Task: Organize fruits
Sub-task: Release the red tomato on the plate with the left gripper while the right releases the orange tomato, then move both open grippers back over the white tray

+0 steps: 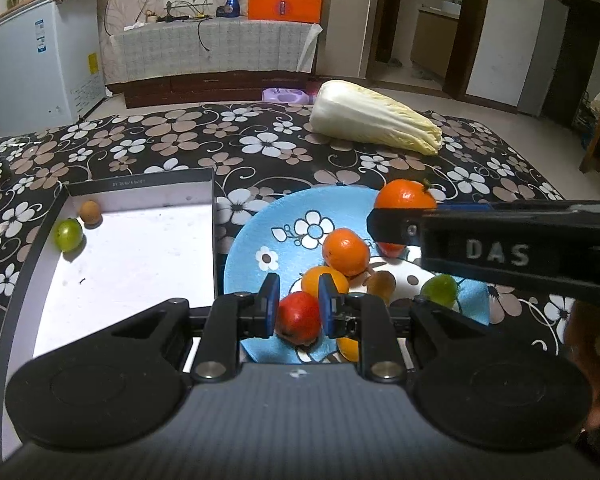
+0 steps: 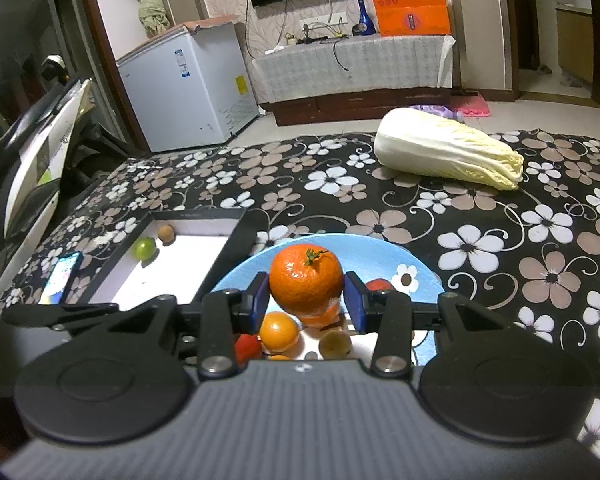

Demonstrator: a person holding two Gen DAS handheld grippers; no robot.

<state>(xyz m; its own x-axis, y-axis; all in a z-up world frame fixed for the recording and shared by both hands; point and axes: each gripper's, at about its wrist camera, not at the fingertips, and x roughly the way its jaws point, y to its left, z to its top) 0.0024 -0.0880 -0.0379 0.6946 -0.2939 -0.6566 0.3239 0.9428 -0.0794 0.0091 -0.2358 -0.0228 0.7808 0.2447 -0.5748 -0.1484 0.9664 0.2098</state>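
A blue flowered plate (image 1: 256,236) holds several fruits: oranges (image 1: 346,252), a green fruit (image 1: 440,290) and a brown one (image 1: 382,284). My left gripper (image 1: 298,306) is shut on a red fruit (image 1: 300,318) just above the plate's near edge. My right gripper (image 2: 306,300) is shut on a large orange with a stem (image 2: 306,280) and holds it above the plate (image 2: 380,256); it also shows in the left wrist view (image 1: 406,198). A white-bottomed box (image 1: 132,252) left of the plate holds a green fruit (image 1: 69,235) and a brown fruit (image 1: 90,211).
A napa cabbage (image 1: 374,118) lies at the far side of the flowered tablecloth (image 1: 172,140). A phone (image 2: 62,276) lies left of the box (image 2: 180,264). A freezer (image 1: 40,60) and a TV cabinet stand beyond the table.
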